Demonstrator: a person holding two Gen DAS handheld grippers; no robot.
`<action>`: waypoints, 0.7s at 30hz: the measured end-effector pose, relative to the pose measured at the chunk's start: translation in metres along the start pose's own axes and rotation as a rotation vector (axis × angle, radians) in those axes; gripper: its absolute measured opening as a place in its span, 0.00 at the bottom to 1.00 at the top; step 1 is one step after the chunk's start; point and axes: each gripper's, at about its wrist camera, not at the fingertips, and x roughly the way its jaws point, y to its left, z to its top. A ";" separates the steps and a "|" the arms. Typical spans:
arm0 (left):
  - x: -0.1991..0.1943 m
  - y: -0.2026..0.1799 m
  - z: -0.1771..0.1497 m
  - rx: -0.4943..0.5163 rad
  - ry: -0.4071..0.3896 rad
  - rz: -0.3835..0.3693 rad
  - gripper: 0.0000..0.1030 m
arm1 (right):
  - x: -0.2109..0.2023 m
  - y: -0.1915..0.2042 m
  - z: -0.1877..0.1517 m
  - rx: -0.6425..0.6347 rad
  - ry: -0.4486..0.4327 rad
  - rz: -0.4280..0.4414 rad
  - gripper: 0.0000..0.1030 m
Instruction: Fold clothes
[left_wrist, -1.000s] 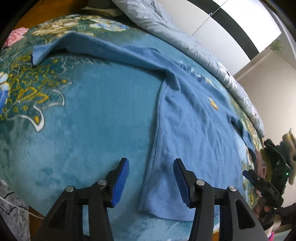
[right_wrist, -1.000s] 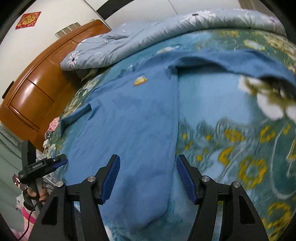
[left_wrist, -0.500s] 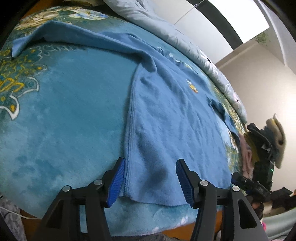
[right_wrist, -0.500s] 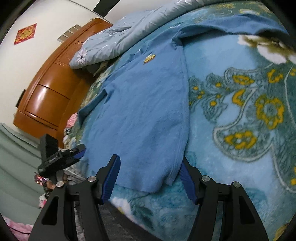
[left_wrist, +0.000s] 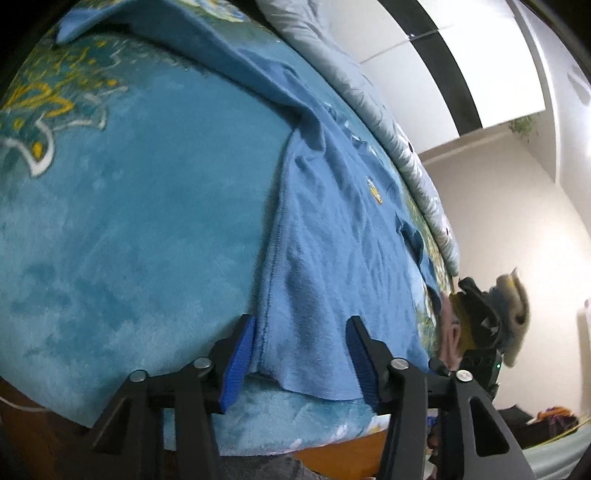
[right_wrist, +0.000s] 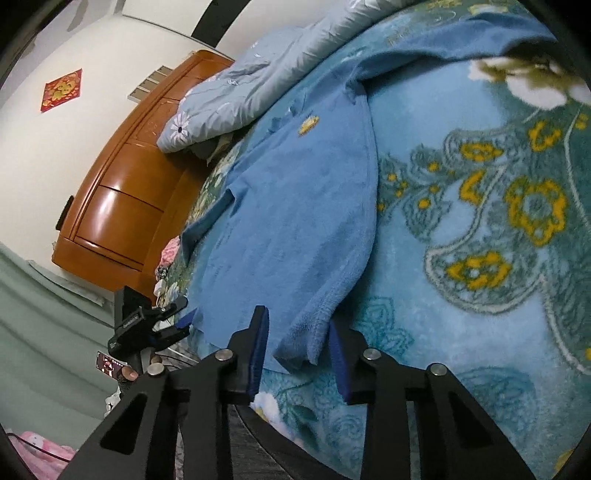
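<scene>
Grippers at the two hem corners of blue shirt (left_wrist: 332, 258) spread flat on floral blanket (left_wrist: 129, 221).

Left wrist view: left gripper (left_wrist: 301, 354) with blue pads (left_wrist: 240, 363) spread apart, straddling the near left hem corner at the blanket's edge; side seam just beside the left pad, cloth lying loose between the jaws, not pinched; sleeve stretched toward upper left; grey quilt (left_wrist: 388, 122) along the far side; right gripper (left_wrist: 476, 332) visible at far right, blurred. Right wrist view: right gripper (right_wrist: 297, 350) likewise parted, hem corner of shirt (right_wrist: 295, 206) curling between the pads, unclamped; yellow emblem (right_wrist: 308, 125) near the collar; left gripper (right_wrist: 155, 325) at the other corner; wooden headboard (right_wrist: 122, 206) behind; blanket (right_wrist: 480, 221) bare to the right.
</scene>
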 end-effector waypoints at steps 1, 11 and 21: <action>0.000 0.000 -0.001 0.002 0.000 0.003 0.48 | -0.001 -0.001 0.000 0.004 -0.004 0.005 0.29; -0.002 0.005 -0.004 -0.017 -0.027 0.086 0.09 | 0.006 -0.008 -0.003 0.028 0.014 -0.062 0.08; -0.019 -0.017 -0.011 0.109 -0.075 0.234 0.07 | -0.001 -0.004 -0.009 -0.020 0.033 -0.182 0.05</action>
